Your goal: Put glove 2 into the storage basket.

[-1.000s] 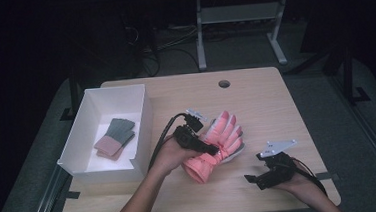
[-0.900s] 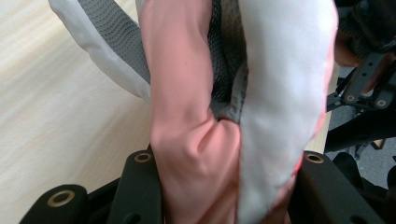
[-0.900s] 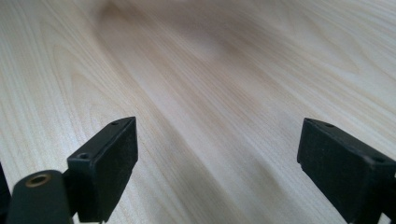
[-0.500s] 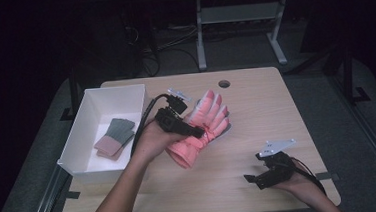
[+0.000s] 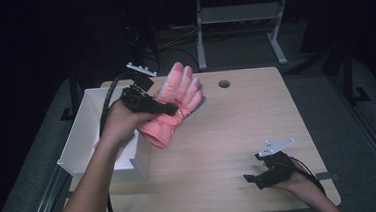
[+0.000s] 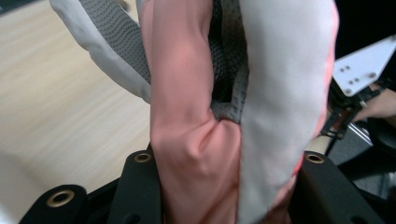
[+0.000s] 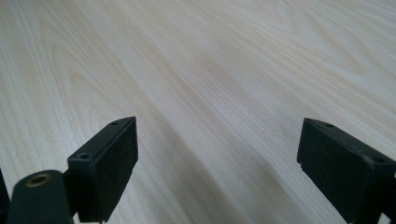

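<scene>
A pink glove [image 5: 175, 94] with a grey-white palm hangs in the air above the table's left part, beside the white box [image 5: 78, 138]. My left gripper [image 5: 168, 107] is shut on it near the cuff, the fingers of the glove pointing up and away. In the left gripper view the bunched glove [image 6: 196, 116] is squeezed between the two black jaws of my left gripper [image 6: 224, 186]. My right gripper [image 5: 254, 179] rests low at the table's front right, open, and in its own view the right gripper [image 7: 217, 154] has bare wood between the jaws.
The wooden table [image 5: 237, 127] has a round cable hole [image 5: 224, 84] near its far edge. The white box stands at the left edge, its inside partly hidden by my left forearm. A metal frame [image 5: 235, 17] stands on the dark floor beyond the table.
My left gripper has lifted the pink glove off the table and carried it left and away, up beside the white box. The right gripper has stayed put.
</scene>
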The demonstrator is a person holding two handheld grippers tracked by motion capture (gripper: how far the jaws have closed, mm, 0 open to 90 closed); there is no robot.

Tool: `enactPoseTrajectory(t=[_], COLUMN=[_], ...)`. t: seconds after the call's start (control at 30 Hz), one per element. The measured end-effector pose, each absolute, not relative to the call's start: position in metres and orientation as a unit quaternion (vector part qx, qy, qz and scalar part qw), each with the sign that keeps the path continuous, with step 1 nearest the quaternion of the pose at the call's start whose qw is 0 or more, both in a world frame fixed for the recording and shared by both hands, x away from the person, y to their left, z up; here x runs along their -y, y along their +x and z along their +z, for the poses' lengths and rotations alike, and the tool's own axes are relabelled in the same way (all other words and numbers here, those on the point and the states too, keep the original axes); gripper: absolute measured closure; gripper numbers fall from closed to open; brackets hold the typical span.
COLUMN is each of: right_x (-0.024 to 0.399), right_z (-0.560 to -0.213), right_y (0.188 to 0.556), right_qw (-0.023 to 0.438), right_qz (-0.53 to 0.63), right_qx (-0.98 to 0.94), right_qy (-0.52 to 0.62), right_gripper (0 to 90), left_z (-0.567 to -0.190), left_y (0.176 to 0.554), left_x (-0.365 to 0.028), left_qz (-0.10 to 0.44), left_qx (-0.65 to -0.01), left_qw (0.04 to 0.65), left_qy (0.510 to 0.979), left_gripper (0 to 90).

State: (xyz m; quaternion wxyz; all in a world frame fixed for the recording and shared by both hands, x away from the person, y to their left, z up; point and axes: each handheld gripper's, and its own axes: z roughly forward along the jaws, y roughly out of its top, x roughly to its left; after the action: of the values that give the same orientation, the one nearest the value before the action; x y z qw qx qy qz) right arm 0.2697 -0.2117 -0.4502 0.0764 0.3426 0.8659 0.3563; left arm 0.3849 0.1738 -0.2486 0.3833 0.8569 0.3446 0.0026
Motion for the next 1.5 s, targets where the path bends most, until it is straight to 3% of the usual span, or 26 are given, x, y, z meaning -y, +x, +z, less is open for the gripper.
enactPoseTrajectory(t=[0.37, 0.8, 1.1, 1.5], right_x=[0.211, 0.216, 0.213, 0.215], right_z=[-0.450, -0.446, -0.449, -0.449], right_y=[0.271, 0.286, 0.287, 0.285], right_qw=[0.076, 0.071, 0.067, 0.067], right_qz=[0.359, 0.383, 0.378, 0.378], right_qx=[-0.865, -0.857, -0.862, -0.862], right_qy=[0.342, 0.339, 0.331, 0.331], right_gripper=[12.1, 12.4, 12.6, 12.6], left_z=[-0.237, -0.281, -0.325, -0.376], left_y=[0.391, 0.397, 0.407, 0.418], left_x=[-0.244, -0.303, -0.320, -0.309], left_qz=[0.039, 0.059, 0.052, 0.023], left_qx=[-0.419, -0.520, -0.558, -0.571], left_qw=[0.405, 0.371, 0.337, 0.304], left_qy=[0.812, 0.767, 0.756, 0.762], left_gripper=[59.2, 59.2, 59.2, 58.8])
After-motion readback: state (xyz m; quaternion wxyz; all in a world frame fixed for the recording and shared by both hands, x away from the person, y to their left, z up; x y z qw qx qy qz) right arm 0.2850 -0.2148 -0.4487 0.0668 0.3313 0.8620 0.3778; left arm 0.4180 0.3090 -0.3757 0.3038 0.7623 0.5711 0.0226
